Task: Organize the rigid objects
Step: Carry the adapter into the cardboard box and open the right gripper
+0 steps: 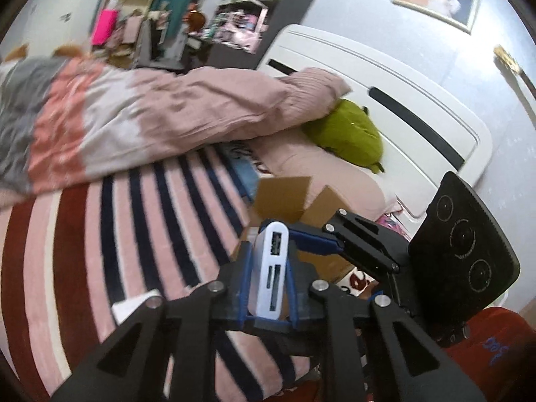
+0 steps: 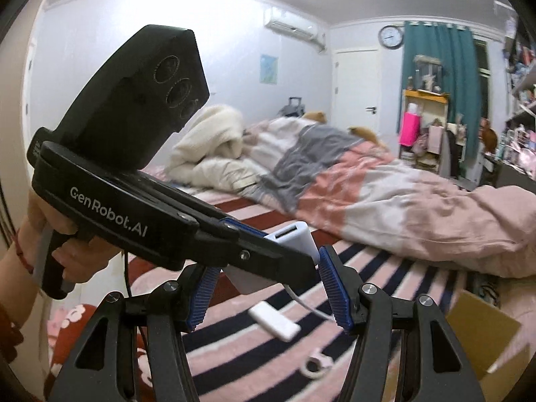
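The white card-reader hub (image 1: 270,273) sits clamped between the blue pads of the left gripper (image 1: 268,288), held above the striped bedspread (image 1: 100,251). The right gripper (image 2: 268,288) stands half open with nothing between its pads. A cardboard box (image 1: 284,197) lies just beyond, and a white dongle (image 2: 274,323) rests on the stripes.

Counts: 2 tools, left tool (image 1: 268,288) and right tool (image 2: 268,288). 1 white USB hub (image 1: 270,273), 1 flat white adapter (image 2: 274,325), 1 small white ring-shaped item (image 2: 315,365), 1 cardboard box (image 1: 284,201). 1 green plush (image 1: 348,134). 1 wall clock (image 2: 391,37).
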A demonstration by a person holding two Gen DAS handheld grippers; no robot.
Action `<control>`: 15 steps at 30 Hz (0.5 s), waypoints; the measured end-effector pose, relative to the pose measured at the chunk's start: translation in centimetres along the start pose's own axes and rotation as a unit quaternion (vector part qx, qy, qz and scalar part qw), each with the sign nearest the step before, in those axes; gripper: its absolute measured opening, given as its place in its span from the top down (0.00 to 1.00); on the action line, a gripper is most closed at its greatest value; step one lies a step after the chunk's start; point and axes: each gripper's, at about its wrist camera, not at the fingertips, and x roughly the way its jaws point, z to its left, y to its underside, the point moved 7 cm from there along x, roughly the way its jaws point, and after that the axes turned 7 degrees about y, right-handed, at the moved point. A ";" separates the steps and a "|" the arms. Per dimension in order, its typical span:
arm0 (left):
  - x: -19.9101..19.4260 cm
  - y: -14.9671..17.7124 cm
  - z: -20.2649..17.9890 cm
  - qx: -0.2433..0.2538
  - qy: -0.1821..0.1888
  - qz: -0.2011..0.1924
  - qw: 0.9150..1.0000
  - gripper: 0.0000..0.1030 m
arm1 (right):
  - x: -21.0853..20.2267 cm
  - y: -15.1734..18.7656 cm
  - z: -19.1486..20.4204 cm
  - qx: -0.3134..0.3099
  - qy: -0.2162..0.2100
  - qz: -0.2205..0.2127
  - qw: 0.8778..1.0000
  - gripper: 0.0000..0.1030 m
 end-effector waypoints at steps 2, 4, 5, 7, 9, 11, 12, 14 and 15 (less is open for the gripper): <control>1.1 -1.4 -1.9 0.022 0.002 0.005 1.000 0.86 | -1.8 -0.5 -1.7 0.003 0.015 -0.013 1.000 0.46; 2.2 -2.6 -3.9 0.040 0.008 0.011 0.999 0.86 | -3.6 -0.9 -3.3 0.003 0.037 -0.026 0.999 0.46; 2.8 -3.1 -4.7 0.048 0.011 0.014 0.999 0.86 | -4.2 -1.1 -3.7 0.002 0.044 -0.031 0.999 0.46; 4.3 -3.9 -6.2 0.061 0.017 0.022 0.998 0.87 | -5.8 -1.4 -5.3 0.002 0.065 -0.041 0.997 0.46; 5.6 -4.5 -7.3 0.070 0.020 0.029 0.997 0.87 | -7.3 -1.4 -7.1 0.008 0.082 -0.043 0.996 0.46; 7.1 -4.9 -8.4 0.077 0.023 0.039 0.996 0.87 | -8.2 -1.1 -8.5 0.014 0.094 -0.043 0.995 0.46; 7.9 -5.0 -8.8 0.079 0.025 0.045 0.995 0.87 | -8.8 -0.9 -9.2 0.018 0.099 -0.042 0.994 0.46; 9.7 -5.0 -9.1 0.079 0.029 0.061 0.995 0.87 | -9.4 -0.3 -10.5 0.024 0.107 -0.037 0.993 0.46; 10.3 -4.9 -9.0 0.078 0.029 0.066 0.994 0.87 | -9.5 0.1 -11.0 0.026 0.110 -0.032 0.993 0.46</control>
